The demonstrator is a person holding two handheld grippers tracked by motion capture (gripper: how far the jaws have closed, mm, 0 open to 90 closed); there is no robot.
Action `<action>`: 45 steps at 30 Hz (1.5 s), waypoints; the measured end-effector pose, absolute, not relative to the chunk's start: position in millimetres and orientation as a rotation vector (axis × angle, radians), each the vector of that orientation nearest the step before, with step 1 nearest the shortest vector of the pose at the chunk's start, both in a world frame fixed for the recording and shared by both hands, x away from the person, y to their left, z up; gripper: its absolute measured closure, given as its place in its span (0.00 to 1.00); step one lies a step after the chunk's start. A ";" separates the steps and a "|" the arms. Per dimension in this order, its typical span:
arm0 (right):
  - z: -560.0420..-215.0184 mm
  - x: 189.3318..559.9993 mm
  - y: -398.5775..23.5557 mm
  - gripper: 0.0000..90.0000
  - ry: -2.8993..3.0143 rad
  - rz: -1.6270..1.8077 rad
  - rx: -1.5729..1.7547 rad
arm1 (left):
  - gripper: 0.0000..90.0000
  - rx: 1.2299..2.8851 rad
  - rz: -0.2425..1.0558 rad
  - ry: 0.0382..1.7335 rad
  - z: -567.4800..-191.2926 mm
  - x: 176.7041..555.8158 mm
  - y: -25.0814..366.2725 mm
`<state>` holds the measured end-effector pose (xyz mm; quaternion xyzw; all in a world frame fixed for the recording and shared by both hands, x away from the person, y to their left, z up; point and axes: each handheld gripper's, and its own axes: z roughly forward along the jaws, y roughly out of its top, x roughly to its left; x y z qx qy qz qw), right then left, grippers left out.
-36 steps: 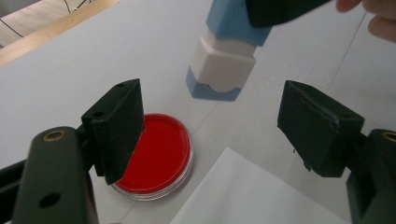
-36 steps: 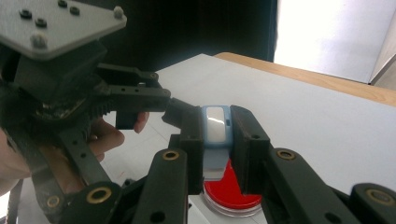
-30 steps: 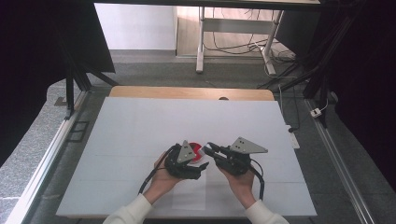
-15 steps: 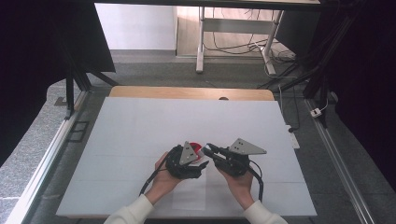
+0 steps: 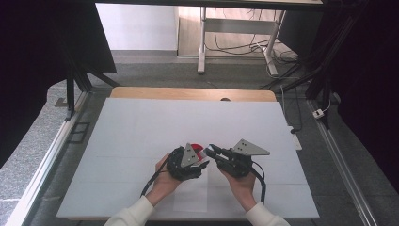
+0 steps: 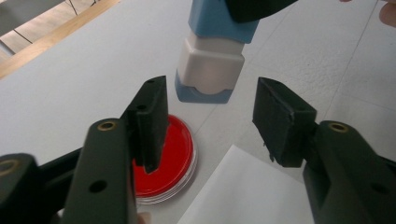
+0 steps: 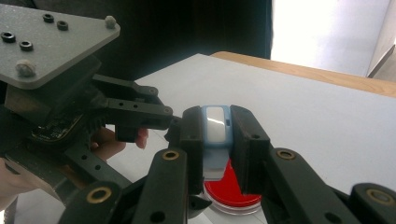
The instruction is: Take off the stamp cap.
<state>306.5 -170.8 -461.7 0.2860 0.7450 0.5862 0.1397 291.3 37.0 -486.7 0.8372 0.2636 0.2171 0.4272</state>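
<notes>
A white worktop with a wooden far edge stands in a dim room, cables on the floor beyond it. The right hand-held gripper is clamped on a blue-and-white self-inking stamp just above a round red ink pad, beside a white sheet of paper; the left hand-held gripper has just been closing, its jaws half open and empty near the stamp's lower end. To do this step well, I judge the left jaws should centre on the stamp's base before squeezing while the right holds steady; no brand or writing is readable.
</notes>
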 end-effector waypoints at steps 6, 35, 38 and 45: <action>-462.6 307.3 -171.3 0.84 2.157 1.703 0.841 | 0.59 2.100 0.560 0.651 -486.8 291.2 36.9; -462.8 306.3 -171.8 0.84 2.141 1.735 0.868 | 0.72 2.126 0.665 0.612 -487.7 288.3 34.7; -463.5 306.3 -171.6 0.84 2.143 1.735 0.872 | 0.72 2.131 0.657 0.611 -488.0 288.9 34.9; -466.0 306.0 -170.7 0.84 2.138 1.734 0.881 | 0.72 2.139 0.658 0.616 -488.7 289.1 34.6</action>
